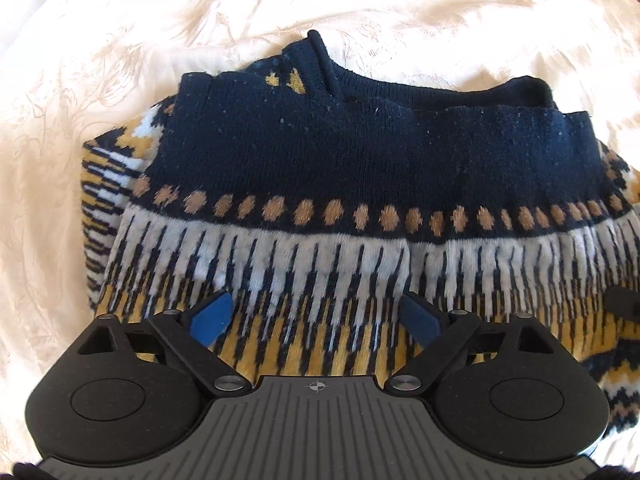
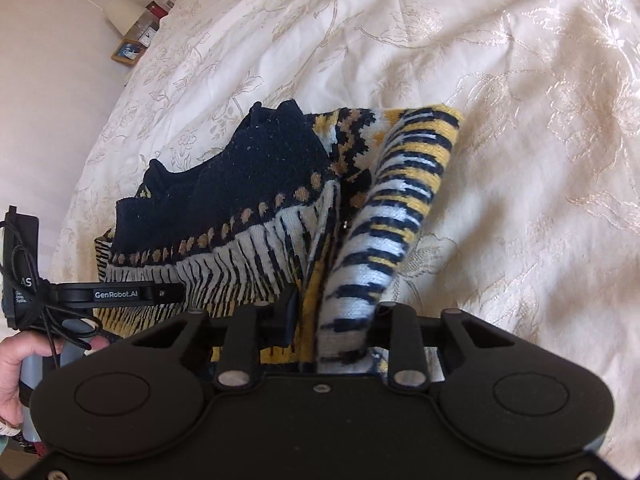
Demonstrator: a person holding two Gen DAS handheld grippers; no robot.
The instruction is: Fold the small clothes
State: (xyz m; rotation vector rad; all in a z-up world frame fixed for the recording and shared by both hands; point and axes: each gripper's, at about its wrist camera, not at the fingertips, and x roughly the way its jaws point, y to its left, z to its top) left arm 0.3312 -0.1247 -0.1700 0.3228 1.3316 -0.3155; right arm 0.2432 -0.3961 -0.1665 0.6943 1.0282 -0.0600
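We have a small knitted sweater (image 1: 360,168), navy with yellow and white bands, lying partly folded on the cream embroidered bed cover (image 1: 100,80). Our left tongs (image 1: 316,320) stand apart above its near hem, holding nothing. Our right tongs (image 2: 332,320) are clamped on a striped fold of the sweater (image 2: 384,208), lifting that part clear of the bed. We judge the knit soft, thick and limp: it will sag and stretch wherever unsupported, though it should not slip from the pads. We would take it by a doubled edge or hem, where the layers give the tongs something firm.
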